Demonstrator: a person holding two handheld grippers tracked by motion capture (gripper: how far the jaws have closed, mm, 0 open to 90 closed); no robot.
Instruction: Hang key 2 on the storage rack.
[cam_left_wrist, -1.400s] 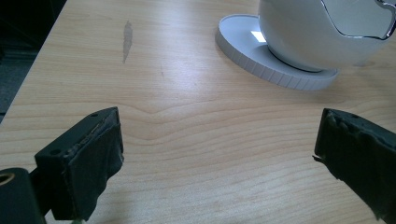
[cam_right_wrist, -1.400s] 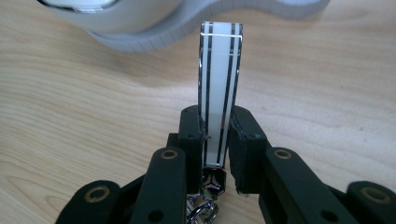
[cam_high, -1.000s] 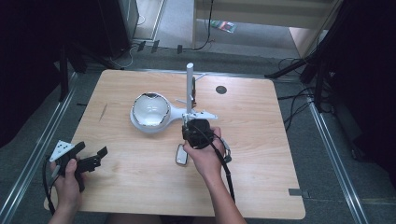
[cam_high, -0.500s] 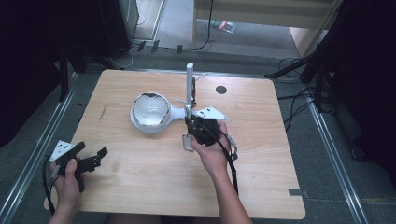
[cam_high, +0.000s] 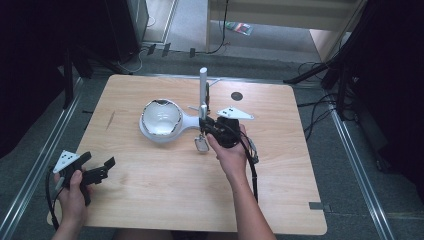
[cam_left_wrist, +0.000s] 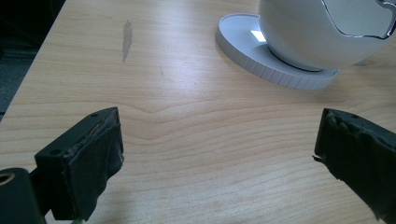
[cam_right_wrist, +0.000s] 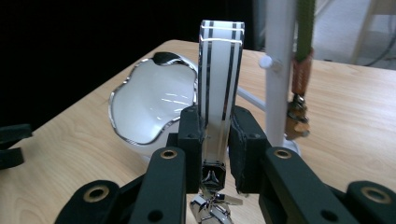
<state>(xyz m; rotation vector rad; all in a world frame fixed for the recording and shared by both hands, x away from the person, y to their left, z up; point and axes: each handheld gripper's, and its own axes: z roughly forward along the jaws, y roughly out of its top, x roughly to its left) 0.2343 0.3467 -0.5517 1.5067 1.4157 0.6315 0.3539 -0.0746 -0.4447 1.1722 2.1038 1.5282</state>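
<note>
High view: right gripper (cam_high: 204, 131) mid-table (cam_high: 150, 200), beside white bowl (cam_high: 160, 119) and post (cam_high: 203, 92); left gripper (cam_high: 95, 172) near front-left corner.
Left gripper view: jaws wide apart over bare wood, bowl's base (ribbed rim) beyond.
Right gripper view: jaws clamped on striped fob (cam_right_wrist: 219, 100), keys (cam_right_wrist: 212, 205) dangling below.

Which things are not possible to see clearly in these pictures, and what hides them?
- Lower end of the white tag: right gripper view, hidden behind the right gripper.
- Bowl top: left gripper view, cut off by the frame edge.
- Item hanging on the white post: right gripper view, blurred.
</note>
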